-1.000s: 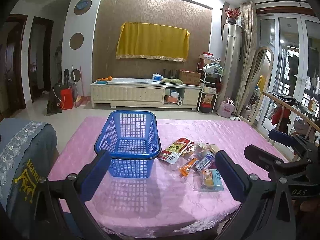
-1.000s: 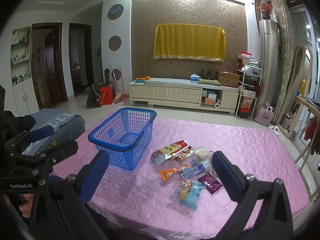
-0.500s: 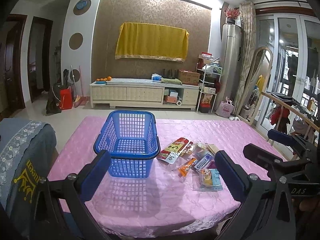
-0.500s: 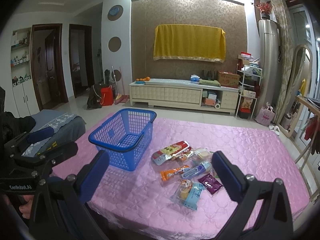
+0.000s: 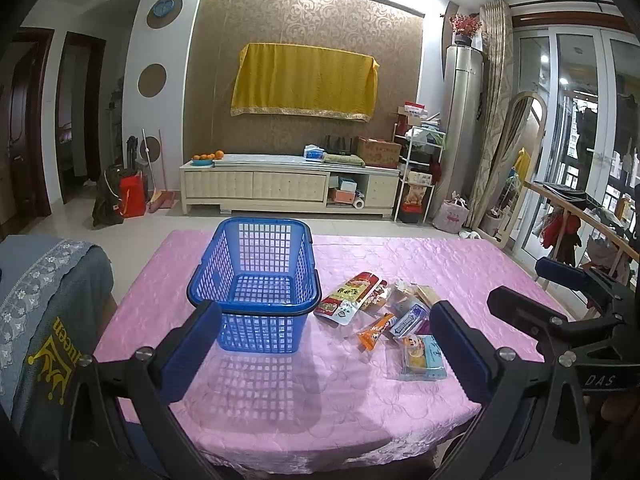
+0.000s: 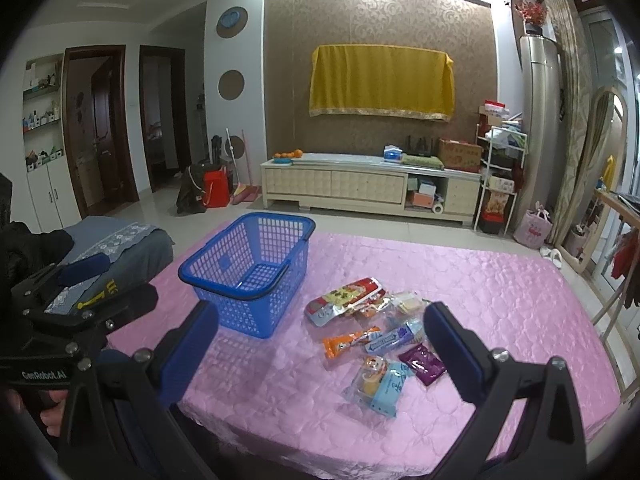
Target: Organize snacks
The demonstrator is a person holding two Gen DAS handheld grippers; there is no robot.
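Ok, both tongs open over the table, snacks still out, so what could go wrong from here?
1. The snack packets overlap in one pile, so the right tongs may pinch two at once.
2. The blue basket looks light; bumping its rim could slide it on the glossy pink tablecloth.

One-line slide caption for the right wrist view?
Open right tool hovers over loose snack packets beside an empty blue basket on pink cloth.
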